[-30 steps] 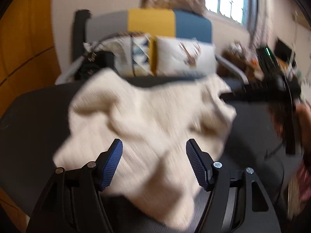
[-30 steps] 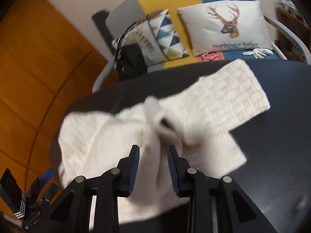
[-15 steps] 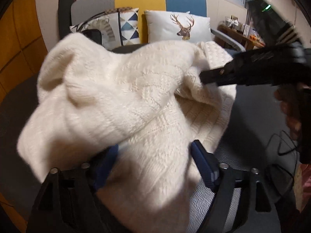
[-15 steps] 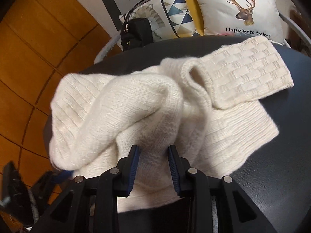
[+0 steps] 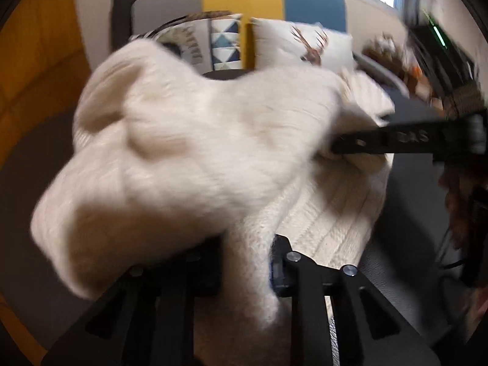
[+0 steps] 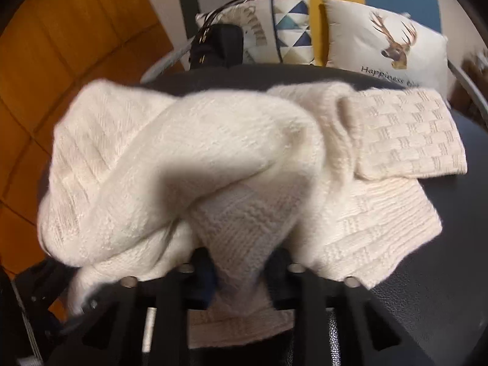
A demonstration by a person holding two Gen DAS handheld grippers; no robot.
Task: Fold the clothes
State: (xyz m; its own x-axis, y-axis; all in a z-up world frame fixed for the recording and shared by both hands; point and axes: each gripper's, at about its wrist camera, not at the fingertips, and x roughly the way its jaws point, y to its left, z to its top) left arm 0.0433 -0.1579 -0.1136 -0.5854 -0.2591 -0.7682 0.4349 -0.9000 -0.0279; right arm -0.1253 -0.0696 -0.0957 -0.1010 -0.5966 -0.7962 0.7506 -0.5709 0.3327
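1. Left wrist view: the left claw (image 5: 247, 262) has just been closing, and its jaws now pinch a fold of the cream sweater (image 5: 195, 164).
2. Blurred knit bunches up over the claw's fingers.
3. Right wrist view: the right claw (image 6: 241, 271) has just been closing too, and it grips another fold of the sweater (image 6: 213, 158).
4. The rest of the sweater lies crumpled on the dark desk (image 6: 442, 274), one sleeve (image 6: 405, 137) flat at the right.
5. A deer cushion (image 6: 381, 36) sits behind.

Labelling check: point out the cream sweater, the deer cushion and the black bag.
cream knit sweater (image 6: 189, 152), right wrist view, on the lifted fold.
deer cushion (image 6: 360, 39), right wrist view, on its plain front.
black bag (image 6: 219, 45), right wrist view, on its body.
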